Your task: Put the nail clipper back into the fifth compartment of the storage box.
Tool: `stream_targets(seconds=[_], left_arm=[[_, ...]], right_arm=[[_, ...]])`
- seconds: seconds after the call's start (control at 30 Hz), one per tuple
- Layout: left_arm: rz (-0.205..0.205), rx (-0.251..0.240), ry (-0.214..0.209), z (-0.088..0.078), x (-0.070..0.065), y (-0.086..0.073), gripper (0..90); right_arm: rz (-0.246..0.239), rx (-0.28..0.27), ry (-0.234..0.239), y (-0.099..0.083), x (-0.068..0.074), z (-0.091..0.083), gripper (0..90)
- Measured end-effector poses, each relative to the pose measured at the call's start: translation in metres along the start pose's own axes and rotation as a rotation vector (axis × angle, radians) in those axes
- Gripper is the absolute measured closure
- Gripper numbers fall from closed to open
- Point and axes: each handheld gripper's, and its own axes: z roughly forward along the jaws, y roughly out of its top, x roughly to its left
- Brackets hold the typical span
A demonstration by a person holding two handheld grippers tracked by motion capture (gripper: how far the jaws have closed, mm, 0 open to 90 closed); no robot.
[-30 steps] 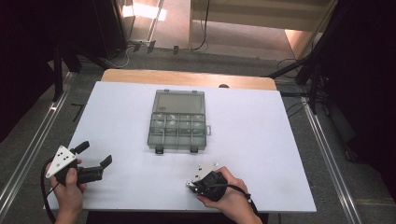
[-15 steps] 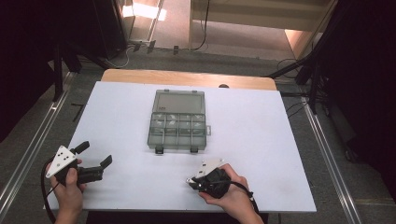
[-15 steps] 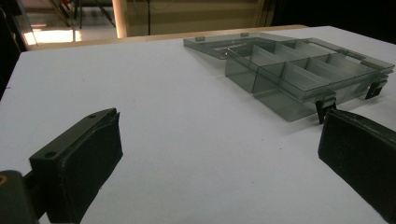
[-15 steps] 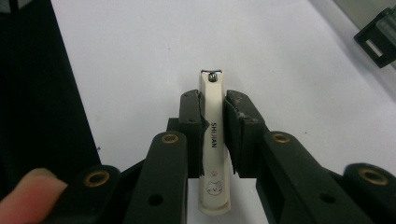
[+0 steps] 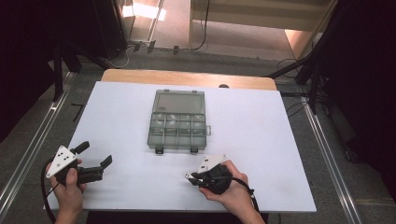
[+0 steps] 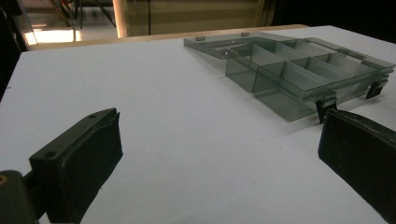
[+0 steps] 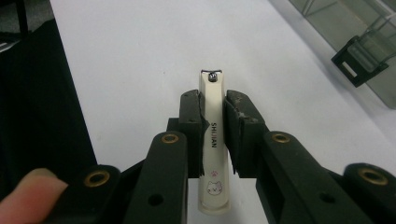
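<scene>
A cream-white nail clipper (image 7: pixel 213 140) is clamped between the two black jaws of the right gripper (image 5: pixel 192 178), which press on its long sides. In the right gripper view the clipper runs lengthwise between the pads, its metal-pinned tip sticking out past the jaw ends, a small cat face and paw print at its near end and lettering along its middle. The clipper sits low over the white desk (image 5: pixel 280 140) near the front edge, right of centre; whether it touches the surface I cannot tell.

The right hand (image 5: pixel 233 191) comes in from the front edge, wrapped around the gripper's body, the grey three-cornered plate on top, the jaws pointing left along the front edge. A fingertip shows at the lower left of the right gripper view.

The left gripper (image 5: pixel 95 158) is by the front left corner of the desk, held in the left hand (image 5: pixel 70 189) with its plate tipped to the left. Its jaws stand wide apart with nothing between them, aimed across the desk toward the box.

The clear grey compartment box (image 5: pixel 177 122) lies in the middle of the desk, lid open flat toward the far edge, its two dark latches facing the front edge. It is well apart from both grippers, though nearer the right one.
</scene>
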Motion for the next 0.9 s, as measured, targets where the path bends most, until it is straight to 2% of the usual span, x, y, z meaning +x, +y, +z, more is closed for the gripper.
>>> stream_targets(seconds=[0.9], left_arm=[[-0.006, -0.003, 0.000, 0.000, 0.000, 0.000, 0.0]], right_arm=[[0.031, -0.069, 0.002, 0.020, -0.007, 0.002, 79.1]])
